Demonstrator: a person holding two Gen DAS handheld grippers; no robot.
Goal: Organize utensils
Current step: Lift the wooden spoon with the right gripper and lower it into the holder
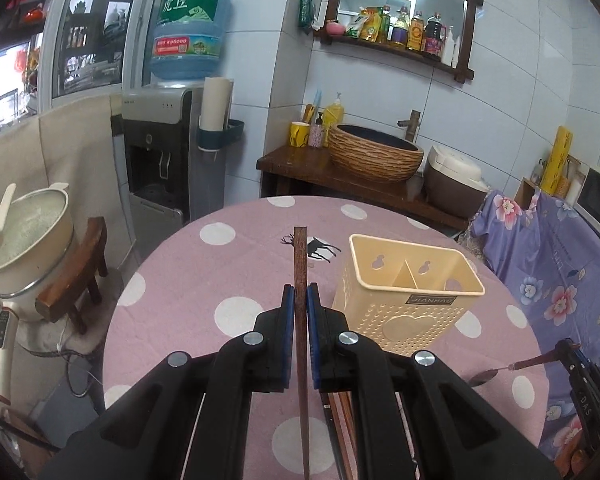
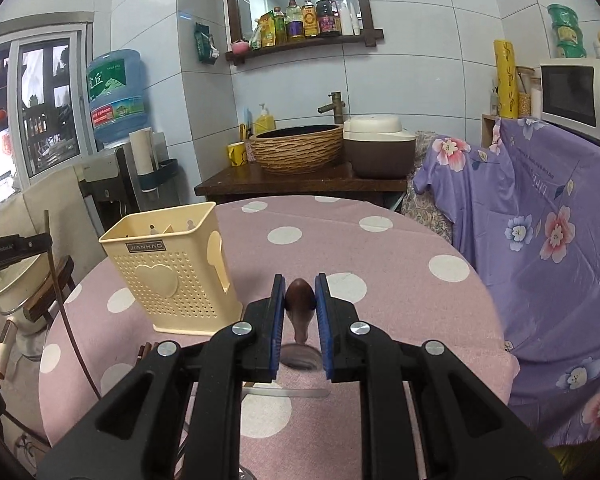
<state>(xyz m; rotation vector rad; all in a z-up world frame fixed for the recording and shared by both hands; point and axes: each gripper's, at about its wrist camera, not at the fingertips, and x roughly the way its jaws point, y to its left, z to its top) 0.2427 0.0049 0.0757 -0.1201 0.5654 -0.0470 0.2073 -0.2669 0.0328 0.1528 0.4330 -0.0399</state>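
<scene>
My left gripper (image 1: 300, 294) is shut on a dark wooden chopstick (image 1: 300, 256), which sticks out past the pads and runs back under the gripper. Just right of it stands a cream plastic utensil holder (image 1: 404, 300) with a divider inside, upright on the pink dotted tablecloth (image 1: 204, 280). My right gripper (image 2: 300, 292) is shut on the brown wooden handle of a spoon (image 2: 300, 300); its metal bowl shows below the pads. The holder (image 2: 172, 272) stands to the left of that gripper. The spoon (image 1: 512, 370) and right gripper also show at the left wrist view's right edge.
More chopsticks (image 1: 340, 420) lie on the cloth beneath my left gripper. A pot (image 1: 24, 236) on a wooden stool stands off the table's left side. A purple floral cloth (image 2: 540, 240) drapes furniture on the right. Behind the table stand a wooden counter with a woven basin (image 2: 300, 148) and a water dispenser.
</scene>
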